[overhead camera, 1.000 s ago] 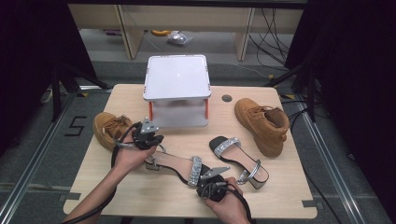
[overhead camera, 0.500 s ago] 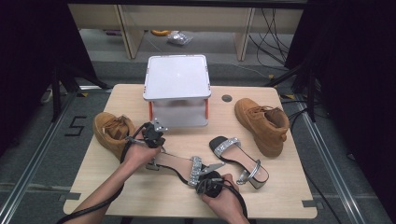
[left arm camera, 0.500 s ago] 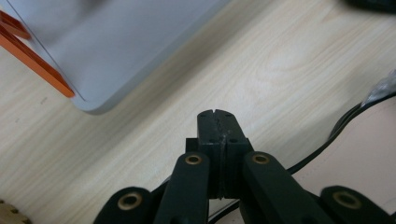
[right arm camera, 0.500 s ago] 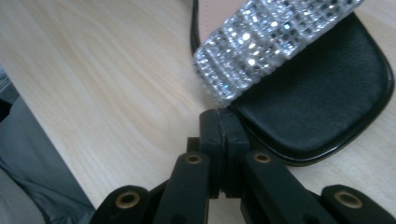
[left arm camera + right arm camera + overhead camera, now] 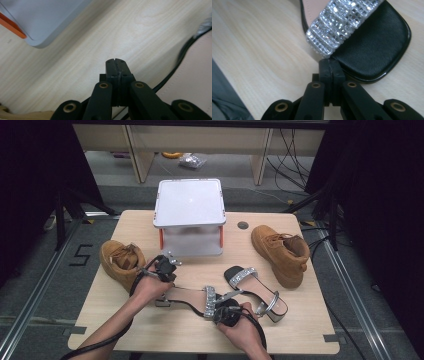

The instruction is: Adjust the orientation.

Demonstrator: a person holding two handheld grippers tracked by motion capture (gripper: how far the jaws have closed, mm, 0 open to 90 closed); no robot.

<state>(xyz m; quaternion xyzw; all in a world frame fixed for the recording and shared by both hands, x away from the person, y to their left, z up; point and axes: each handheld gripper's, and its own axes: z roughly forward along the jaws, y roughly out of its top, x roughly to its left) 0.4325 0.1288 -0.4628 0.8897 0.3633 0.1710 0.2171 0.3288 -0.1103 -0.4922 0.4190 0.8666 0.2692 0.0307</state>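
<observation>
High view shows my left gripper (image 5: pixel 170 261) and right gripper (image 5: pixel 219 309) both clenched empty, bracketing the near rhinestone sandal (image 5: pixel 192 300), probably to nudge it.

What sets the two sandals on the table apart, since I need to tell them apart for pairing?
The near sandal lies across the table between the two grippers, its pale insole showing; the far sandal lies slanted to its right, with no hand on it. The right gripper, jaws shut, sits at the near sandal's toe, while the far sandal stands clear of both grippers. Both have black soles and sparkly silver straps.
</observation>
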